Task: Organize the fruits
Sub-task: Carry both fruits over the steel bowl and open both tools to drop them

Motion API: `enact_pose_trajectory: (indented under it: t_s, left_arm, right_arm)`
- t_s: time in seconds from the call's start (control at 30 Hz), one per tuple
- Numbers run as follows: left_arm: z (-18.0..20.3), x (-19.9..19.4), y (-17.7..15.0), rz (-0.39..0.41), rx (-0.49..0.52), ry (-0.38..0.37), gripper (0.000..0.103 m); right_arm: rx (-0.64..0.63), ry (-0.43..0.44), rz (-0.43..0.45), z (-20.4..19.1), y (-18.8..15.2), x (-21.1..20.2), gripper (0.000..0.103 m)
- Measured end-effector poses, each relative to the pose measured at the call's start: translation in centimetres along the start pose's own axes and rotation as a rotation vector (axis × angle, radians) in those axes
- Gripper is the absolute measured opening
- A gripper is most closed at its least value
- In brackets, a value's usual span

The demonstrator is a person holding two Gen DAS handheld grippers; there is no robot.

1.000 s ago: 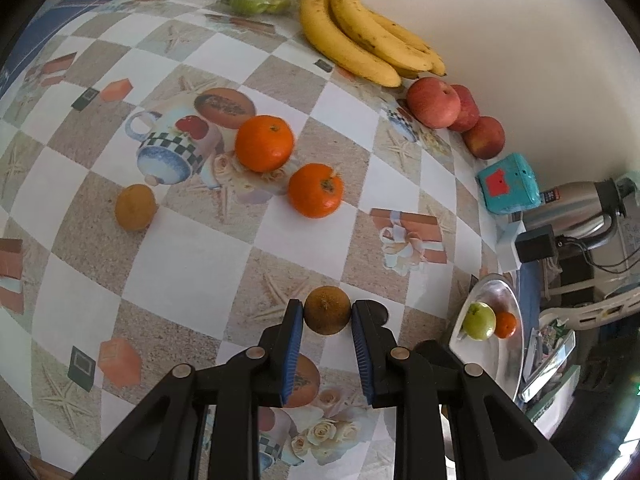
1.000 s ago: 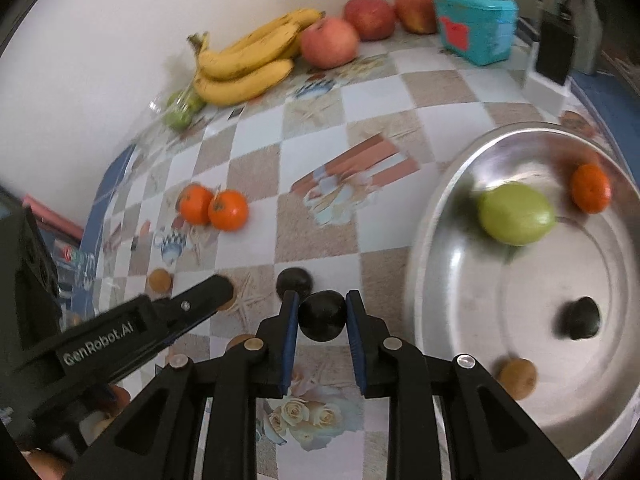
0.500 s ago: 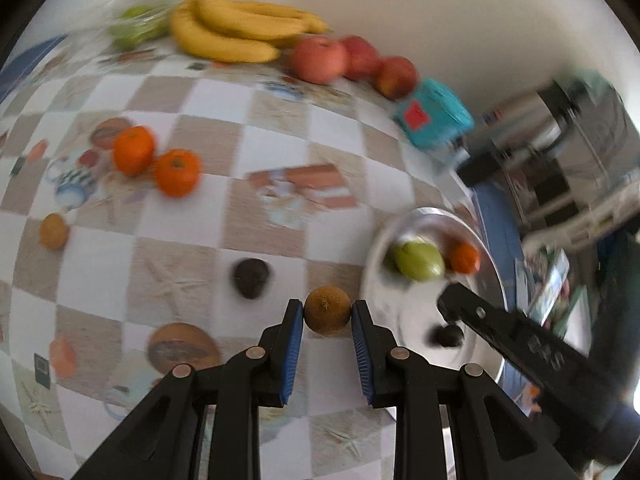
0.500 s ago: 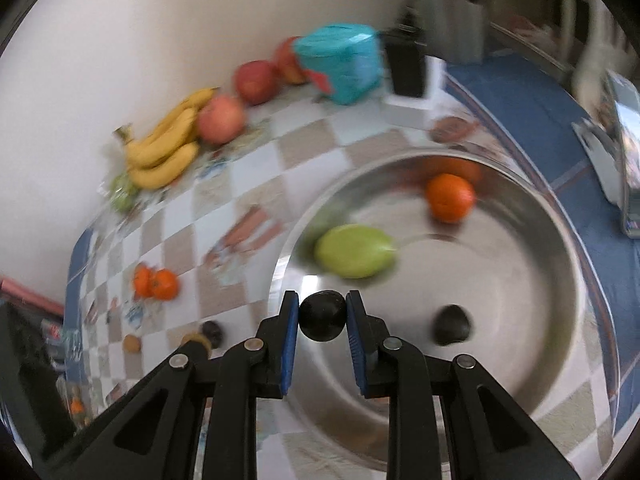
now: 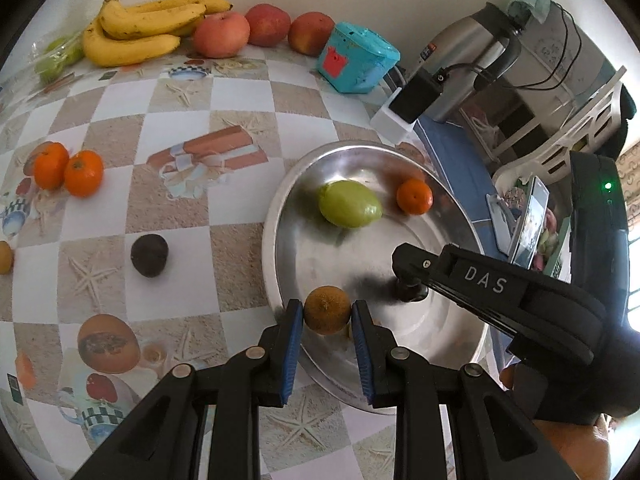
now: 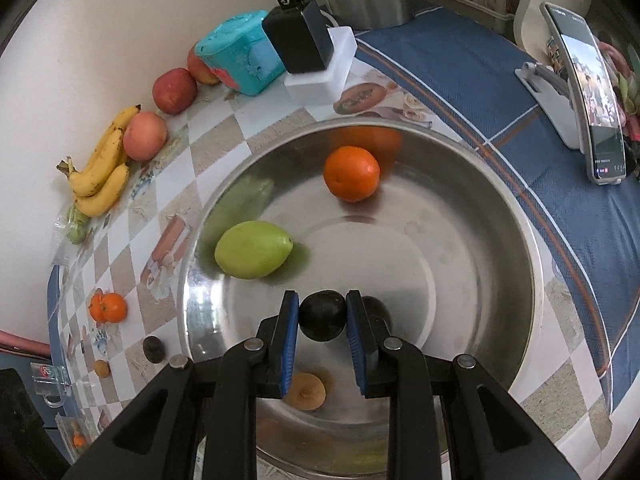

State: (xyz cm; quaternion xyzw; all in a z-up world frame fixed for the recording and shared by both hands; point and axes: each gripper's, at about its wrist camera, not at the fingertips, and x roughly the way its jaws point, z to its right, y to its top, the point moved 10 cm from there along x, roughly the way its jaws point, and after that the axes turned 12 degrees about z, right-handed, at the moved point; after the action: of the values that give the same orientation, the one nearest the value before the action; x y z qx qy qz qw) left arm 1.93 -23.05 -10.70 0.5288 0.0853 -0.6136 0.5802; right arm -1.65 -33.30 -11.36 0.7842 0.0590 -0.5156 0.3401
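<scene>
My left gripper (image 5: 327, 316) is shut on a small brown fruit (image 5: 327, 309), held over the near left rim of the steel bowl (image 5: 280, 216). My right gripper (image 6: 322, 316) is shut on a dark round fruit (image 6: 322, 315), held over the middle of the bowl (image 6: 480, 248). Its arm shows in the left wrist view (image 5: 500, 284). In the bowl lie a green mango (image 6: 253, 249), an orange (image 6: 351, 173), a brown fruit (image 6: 306, 391) and another dark fruit (image 6: 376, 307), partly hidden.
On the checkered table lie a dark fruit (image 5: 149, 255), two oranges (image 5: 68, 167), a brown fruit (image 5: 5, 257), bananas (image 5: 140, 28), three apples (image 5: 264, 28) and a teal box (image 5: 356, 58). A black adapter (image 6: 298, 40), a kettle (image 5: 472, 56) and a phone on a stand (image 6: 592, 108) stand to the right.
Both grippers have carried their fruits rightward from the table to over the steel bowl. The right gripper has moved further in over the bowl's middle.
</scene>
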Motion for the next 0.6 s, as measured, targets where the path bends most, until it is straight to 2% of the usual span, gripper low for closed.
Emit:
enact_pose_trajectory:
  t_s: [0.1,0.23,0.43,0.6]
  left_arm:
    - [0.0,0.0,-0.1,-0.005,-0.002,-0.002,0.029]
    - [0.1,-0.1,-0.1,-0.006,-0.006,-0.011,0.044]
    - [-0.1,-0.3,0.2,0.003,-0.005,-0.001,0.044]
    - [-1.9,-0.5,0.6,0.014,-0.055,0.043,0.049]
  right_arm:
    - [-0.004,0.000,0.001,-0.1,0.0,0.0,0.025]
    - [-0.002,0.011,-0.002,-0.3,0.0,0.3,0.031]
    - [-0.014,0.019,0.014,-0.6,0.3,0.1,0.032]
    - [-0.033,0.027,0.022,-1.1,0.4,0.0,0.032]
